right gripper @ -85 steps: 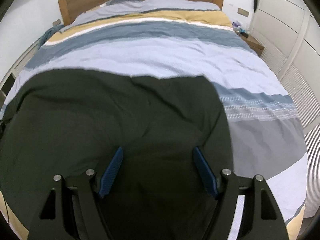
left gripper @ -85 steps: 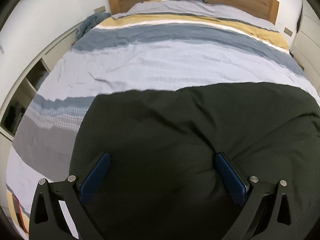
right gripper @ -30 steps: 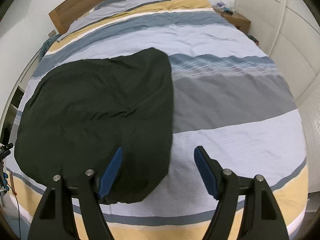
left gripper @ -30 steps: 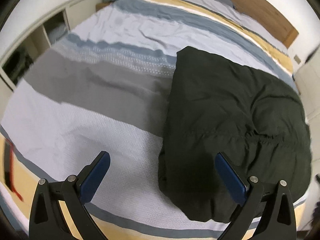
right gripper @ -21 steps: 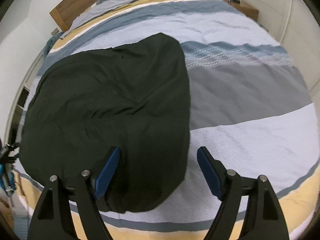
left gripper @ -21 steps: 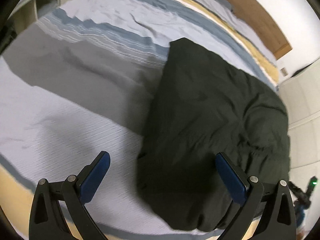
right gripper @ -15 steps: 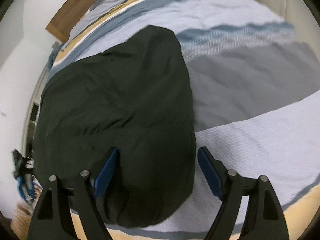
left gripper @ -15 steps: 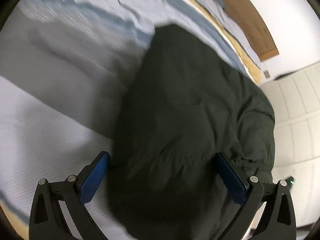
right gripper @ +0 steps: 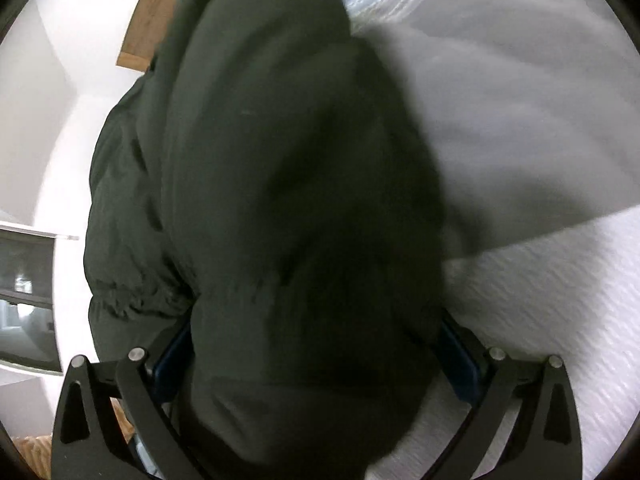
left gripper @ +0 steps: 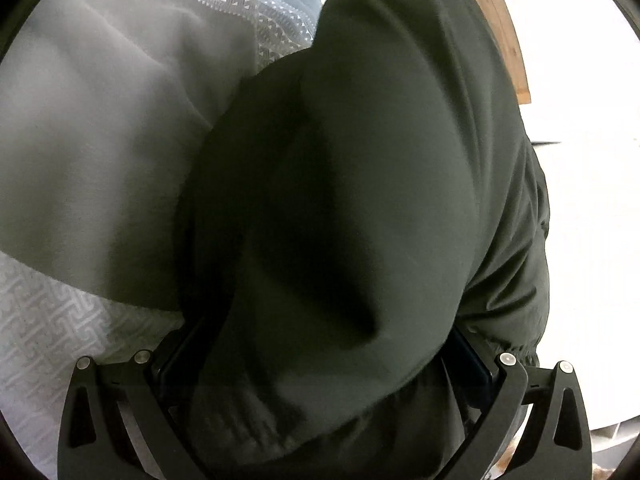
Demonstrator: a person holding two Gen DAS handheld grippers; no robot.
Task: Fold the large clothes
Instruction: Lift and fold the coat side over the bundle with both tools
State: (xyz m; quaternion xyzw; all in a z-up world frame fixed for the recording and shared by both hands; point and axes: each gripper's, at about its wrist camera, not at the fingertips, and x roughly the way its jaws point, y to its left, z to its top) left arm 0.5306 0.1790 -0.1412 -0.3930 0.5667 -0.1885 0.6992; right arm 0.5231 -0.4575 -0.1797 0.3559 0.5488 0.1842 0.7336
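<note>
Left wrist view: dark green jacket [left gripper: 360, 200] is lying on the striped bed [left gripper: 100, 140], bulging between left tongs [left gripper: 324, 364], spread wide. Right tongs [right gripper: 316, 356] likewise wide. Advice: bite both layers deep before lifting.

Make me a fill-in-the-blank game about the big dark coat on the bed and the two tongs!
1. The puffy jacket is dark ____ in colour.
2. The jacket lies on a striped ____.
3. The brown board behind the jacket is made of ____.
4. The jaws of the left tongs and of the right tongs stand wide ____, with jacket fabric bulging between them.

Missing words: green; bed; wood; open
</note>
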